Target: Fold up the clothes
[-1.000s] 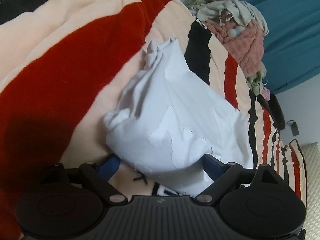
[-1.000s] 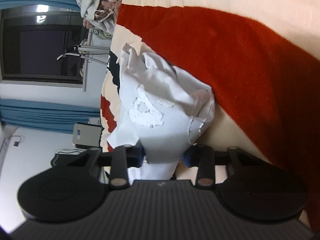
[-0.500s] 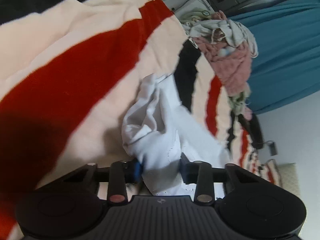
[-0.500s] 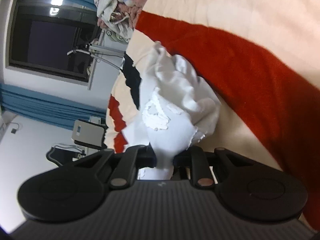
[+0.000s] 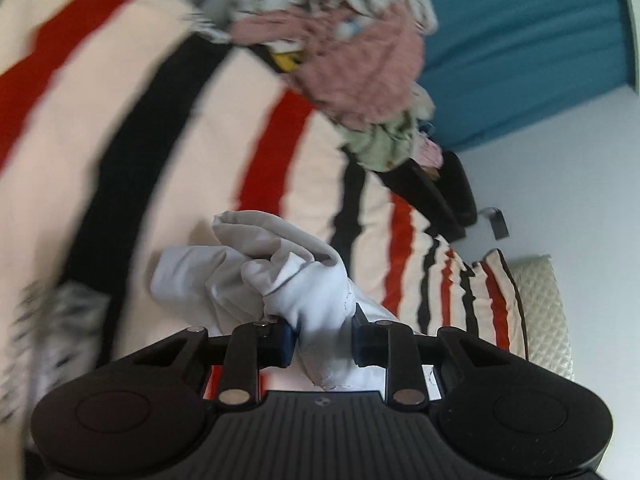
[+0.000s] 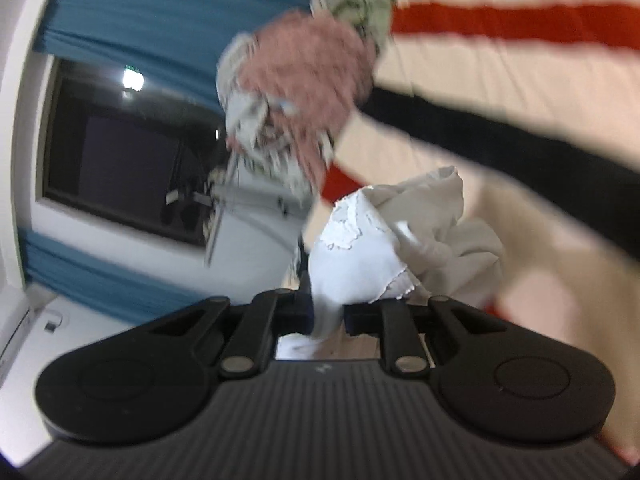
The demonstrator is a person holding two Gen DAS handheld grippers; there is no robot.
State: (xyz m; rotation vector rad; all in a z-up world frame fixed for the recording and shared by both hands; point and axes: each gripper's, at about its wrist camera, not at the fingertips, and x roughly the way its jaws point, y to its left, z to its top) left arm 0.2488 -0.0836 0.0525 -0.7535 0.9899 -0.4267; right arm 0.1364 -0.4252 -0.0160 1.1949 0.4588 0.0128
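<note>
My left gripper (image 5: pixel 322 340) and right gripper (image 6: pixel 328 314) each pinch the white cloth (image 5: pixel 280 280) above the striped blanket (image 5: pixel 140 140); blue curtain (image 5: pixel 520 40) beyond.

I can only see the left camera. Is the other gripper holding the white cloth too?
Observer: Yes. The right gripper is shut on the white cloth, pinching a narrow bunch between its jaws.
Operator: Can you see any picture on the cloth?
Observer: The right view shows a cracked white print on it, just above that pinch.
Operator: Is there anything behind the pile of clothes?
Observer: Yes. Beyond the pile of clothes the right view shows a dark window with a light reflected in it, framed by a blue curtain.
</note>
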